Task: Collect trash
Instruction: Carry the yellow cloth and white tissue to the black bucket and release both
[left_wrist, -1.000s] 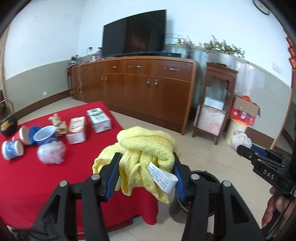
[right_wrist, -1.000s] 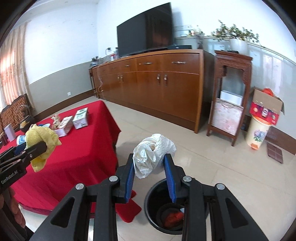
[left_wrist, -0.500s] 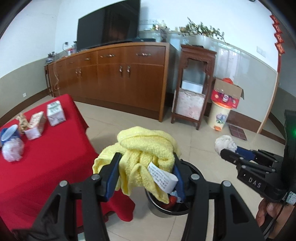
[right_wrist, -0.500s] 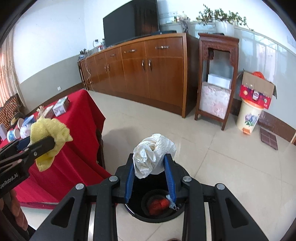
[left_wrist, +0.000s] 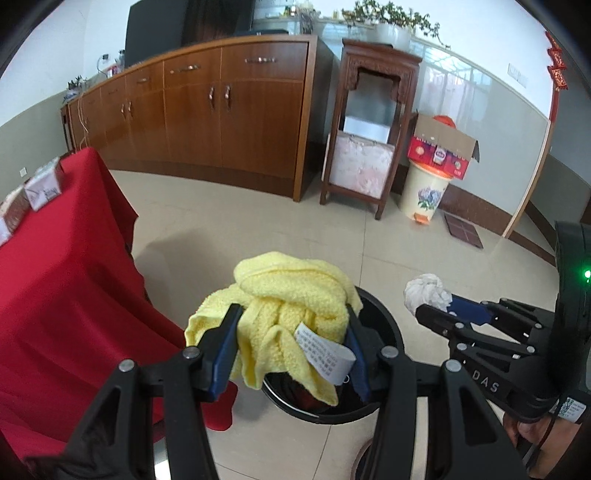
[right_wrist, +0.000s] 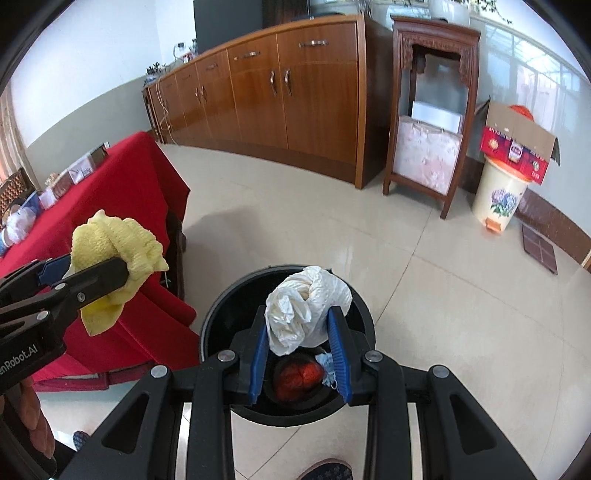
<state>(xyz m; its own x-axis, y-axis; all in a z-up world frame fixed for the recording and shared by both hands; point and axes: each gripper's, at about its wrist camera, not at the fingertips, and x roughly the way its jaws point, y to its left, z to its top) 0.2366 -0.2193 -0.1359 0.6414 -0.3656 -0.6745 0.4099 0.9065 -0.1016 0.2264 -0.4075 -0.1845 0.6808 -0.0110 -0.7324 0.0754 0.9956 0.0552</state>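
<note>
My left gripper (left_wrist: 291, 325) is shut on a yellow towel (left_wrist: 291, 295) with a white label, held at the left rim of a black trash bin (left_wrist: 384, 332). My right gripper (right_wrist: 299, 328) is shut on a crumpled white plastic bag (right_wrist: 306, 306), held right above the bin (right_wrist: 221, 314). Red and pale blue trash (right_wrist: 299, 376) lies at the bin's bottom. In the right wrist view the left gripper (right_wrist: 122, 273) with the towel (right_wrist: 114, 243) is at the left; in the left wrist view the right gripper (left_wrist: 424, 306) with the bag (left_wrist: 424, 291) is at the right.
A table with a red cloth (left_wrist: 55, 280) stands left of the bin, with boxes (left_wrist: 44, 184) on it. A long wooden sideboard (left_wrist: 221, 110), a wooden stand (left_wrist: 369, 122), and a cream floral bin (left_wrist: 424, 192) under a cardboard box (left_wrist: 443, 151) line the far wall. Tiled floor (right_wrist: 461, 295) lies to the right.
Both grippers have swung right, away from the table, and lowered toward the black bin. The bag now hangs over the bin's opening. Both grips are unchanged.
</note>
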